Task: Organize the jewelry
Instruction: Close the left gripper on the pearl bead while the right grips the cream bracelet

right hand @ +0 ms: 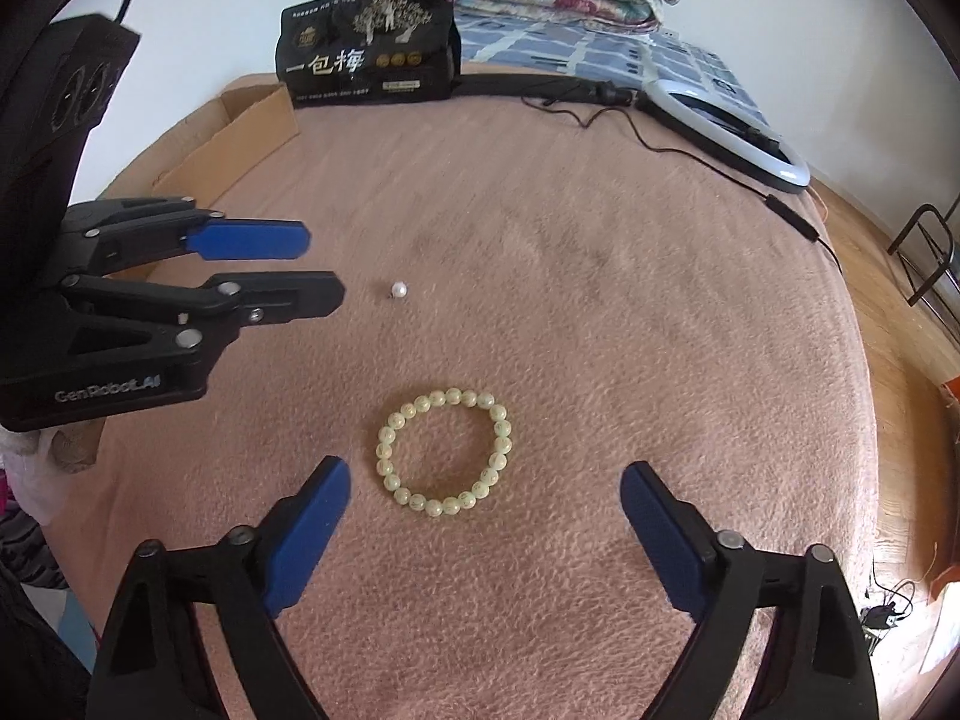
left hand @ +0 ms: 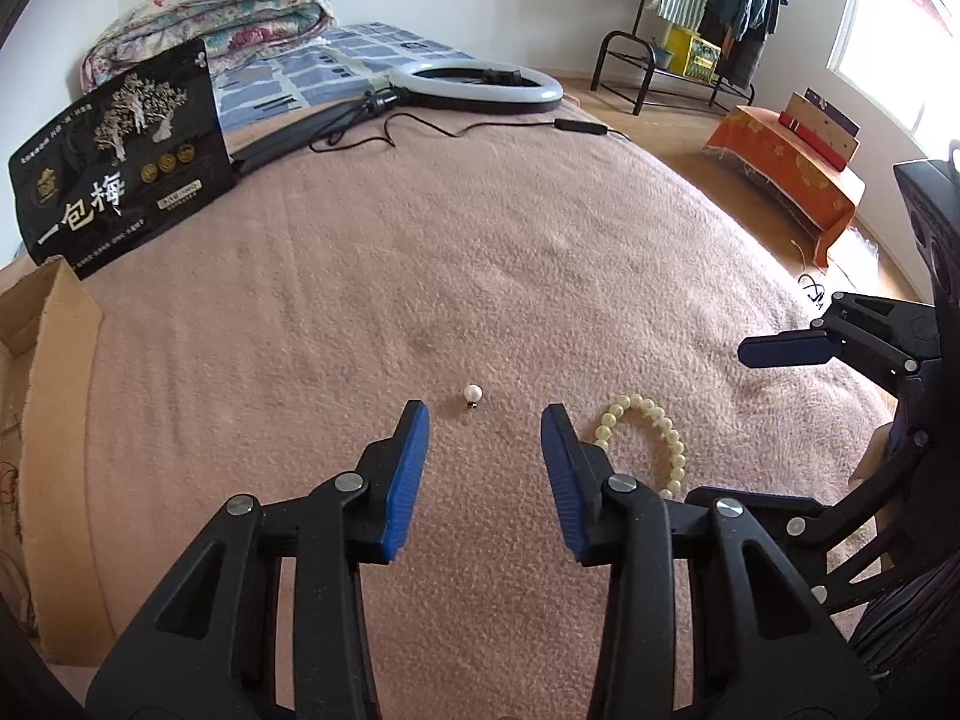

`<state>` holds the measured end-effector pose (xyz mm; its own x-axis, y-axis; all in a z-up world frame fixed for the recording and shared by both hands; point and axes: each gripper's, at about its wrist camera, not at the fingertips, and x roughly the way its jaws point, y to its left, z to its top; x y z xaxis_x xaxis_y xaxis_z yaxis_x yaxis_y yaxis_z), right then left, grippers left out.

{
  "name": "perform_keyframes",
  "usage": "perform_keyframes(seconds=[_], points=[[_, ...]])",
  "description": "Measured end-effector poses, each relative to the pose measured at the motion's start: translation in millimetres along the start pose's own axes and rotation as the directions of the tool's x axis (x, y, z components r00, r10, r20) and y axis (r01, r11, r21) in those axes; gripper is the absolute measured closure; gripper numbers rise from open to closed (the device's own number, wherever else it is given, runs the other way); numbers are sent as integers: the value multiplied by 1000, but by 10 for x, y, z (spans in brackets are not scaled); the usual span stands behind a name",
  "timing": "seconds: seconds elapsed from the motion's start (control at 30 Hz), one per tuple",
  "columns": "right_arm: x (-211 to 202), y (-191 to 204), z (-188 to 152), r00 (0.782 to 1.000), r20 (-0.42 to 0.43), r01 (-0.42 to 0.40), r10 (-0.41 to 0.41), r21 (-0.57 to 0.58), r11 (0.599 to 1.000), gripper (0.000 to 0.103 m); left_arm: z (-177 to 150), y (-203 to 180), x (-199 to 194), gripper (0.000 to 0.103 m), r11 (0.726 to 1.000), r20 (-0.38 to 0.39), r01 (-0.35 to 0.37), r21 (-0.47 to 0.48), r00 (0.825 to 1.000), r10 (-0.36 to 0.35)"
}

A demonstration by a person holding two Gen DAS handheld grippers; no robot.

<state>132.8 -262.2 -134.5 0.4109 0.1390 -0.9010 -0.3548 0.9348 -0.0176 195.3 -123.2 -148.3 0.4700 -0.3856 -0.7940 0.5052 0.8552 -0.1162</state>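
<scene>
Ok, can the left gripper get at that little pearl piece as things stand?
Probably yes. The left gripper is open, and the pearl piece lies alone on the blanket just ahead of its fingertips; the bead bracelet sits off to its right.

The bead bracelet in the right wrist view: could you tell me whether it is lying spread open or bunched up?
Spread open: the bead bracelet lies flat on the pink blanket as a round loop, with blanket showing through its middle.

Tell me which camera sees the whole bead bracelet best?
The right wrist view. There the bead bracelet lies as a full ring on the pink blanket, nothing covering it. In the left wrist view, the left gripper hides part of the bracelet, so only an arc shows.
</scene>
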Motion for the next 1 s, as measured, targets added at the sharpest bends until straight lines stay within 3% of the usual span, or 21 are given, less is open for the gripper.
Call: perform_keyframes(seconds=[0.17, 0.47, 0.57, 0.83, 1.0], points=[[116, -85, 3, 1000, -28, -12, 13, 38, 999, 24, 13, -11, 178, 72, 1000, -24, 7, 5, 1000, -7], [298, -304, -9, 994, -77, -61, 72, 141, 988, 47, 68, 15, 380, 73, 1000, -37, 0, 0, 999, 0], [330, -301, -11, 993, -85, -71, 84, 143, 987, 51, 72, 22, 439, 80, 1000, -47, -6, 4, 999, 6], [381, -245, 28, 991, -90, -86, 98, 128, 988, 57, 69, 31, 529, 80, 1000, -56, -6, 9, 998, 7], [433, -230, 69, 991, -95, -77, 89, 121, 990, 61, 63, 48, 564, 87, 1000, -58, -9, 9, 998, 9]])
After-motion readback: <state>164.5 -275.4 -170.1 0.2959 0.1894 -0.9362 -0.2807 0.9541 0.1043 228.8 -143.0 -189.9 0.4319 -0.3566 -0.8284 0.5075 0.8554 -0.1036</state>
